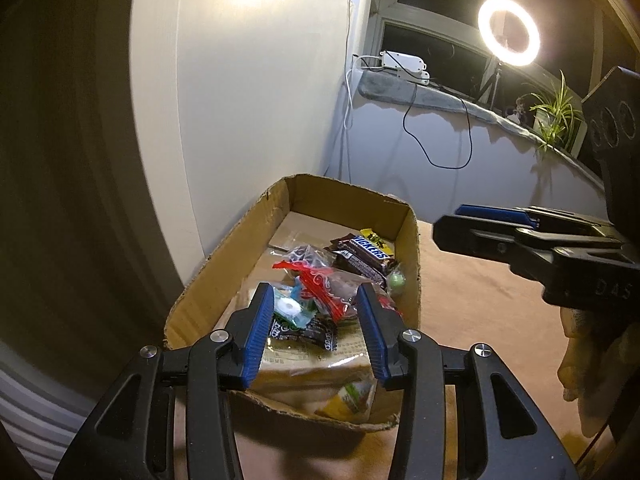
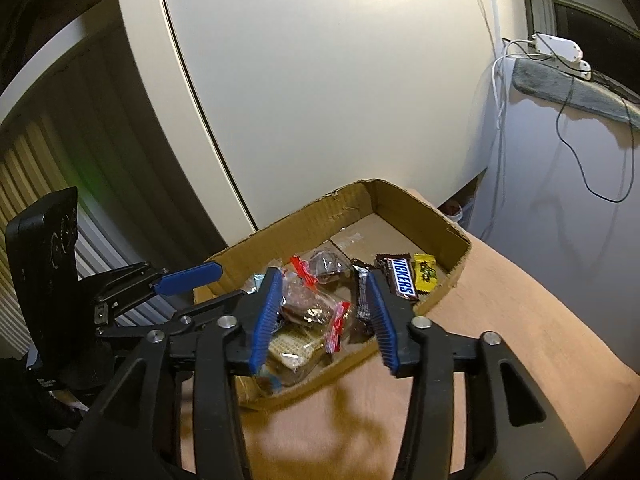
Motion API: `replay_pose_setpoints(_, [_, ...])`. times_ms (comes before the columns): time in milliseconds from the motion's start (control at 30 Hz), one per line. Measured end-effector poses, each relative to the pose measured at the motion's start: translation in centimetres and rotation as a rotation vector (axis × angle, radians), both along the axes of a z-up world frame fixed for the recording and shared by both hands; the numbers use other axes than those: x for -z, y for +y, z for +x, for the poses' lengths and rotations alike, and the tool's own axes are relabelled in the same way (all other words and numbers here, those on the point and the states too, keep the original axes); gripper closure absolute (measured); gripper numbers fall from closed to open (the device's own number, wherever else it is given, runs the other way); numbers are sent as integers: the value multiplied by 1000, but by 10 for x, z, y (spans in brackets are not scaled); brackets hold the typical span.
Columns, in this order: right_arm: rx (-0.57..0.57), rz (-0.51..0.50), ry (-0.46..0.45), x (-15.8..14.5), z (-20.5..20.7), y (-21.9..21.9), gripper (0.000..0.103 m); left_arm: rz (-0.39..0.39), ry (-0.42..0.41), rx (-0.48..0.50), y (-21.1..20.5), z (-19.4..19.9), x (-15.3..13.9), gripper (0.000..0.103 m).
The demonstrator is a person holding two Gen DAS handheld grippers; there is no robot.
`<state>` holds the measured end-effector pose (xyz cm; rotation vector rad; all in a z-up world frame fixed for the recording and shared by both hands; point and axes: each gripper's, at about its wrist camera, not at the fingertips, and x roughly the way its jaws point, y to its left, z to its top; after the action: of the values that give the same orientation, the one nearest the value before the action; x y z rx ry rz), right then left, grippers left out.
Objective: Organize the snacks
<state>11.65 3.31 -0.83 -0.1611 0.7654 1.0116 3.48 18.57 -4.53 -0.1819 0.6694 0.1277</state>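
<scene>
Hovering over the cardboard box (image 1: 408, 256) on the bench (image 2: 520, 320), the left claw (image 1: 316, 328) and right claw (image 2: 324, 316) are both standing open and empty; each is wanting one wrapper singled out, not the heap; the Snickers bar (image 2: 400, 278) is lying flat inside the box, its long axis running toward the far right corner.
</scene>
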Motion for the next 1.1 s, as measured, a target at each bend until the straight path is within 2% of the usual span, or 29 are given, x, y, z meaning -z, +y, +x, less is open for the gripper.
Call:
replay_pose_setpoints(67, [11,5,-5,-1,-3,-7,47,3,-5,-4,-2,-3,-2,53])
replay_pose_setpoints(267, [53,-4,-28,-4,-16,-29,45,19,-17,-10,-9,-12,-6,49])
replay_pose_setpoints(300, [62,-14,-38,-4,-19,-33,41,22,-18,-10,-10,-14,-7,48])
replay_pose_setpoints(333, [70,-22,-46,-4,-21,-36,30,24,-20,-12,-11,-15,-7,47])
replay_pose_setpoints(400, [85,-25,-58,-5,-27,-42,21,34,-20,-16,-14,-17,-8,43])
replay_pose_setpoints(733, [141,-71,-105,-4,-49,-70,20,50,-8,-26,-24,-28,-7,34])
replay_pose_setpoints(1100, [164,-76,-128,-2,-64,-91,20,64,8,-17,-42,-41,-5,34])
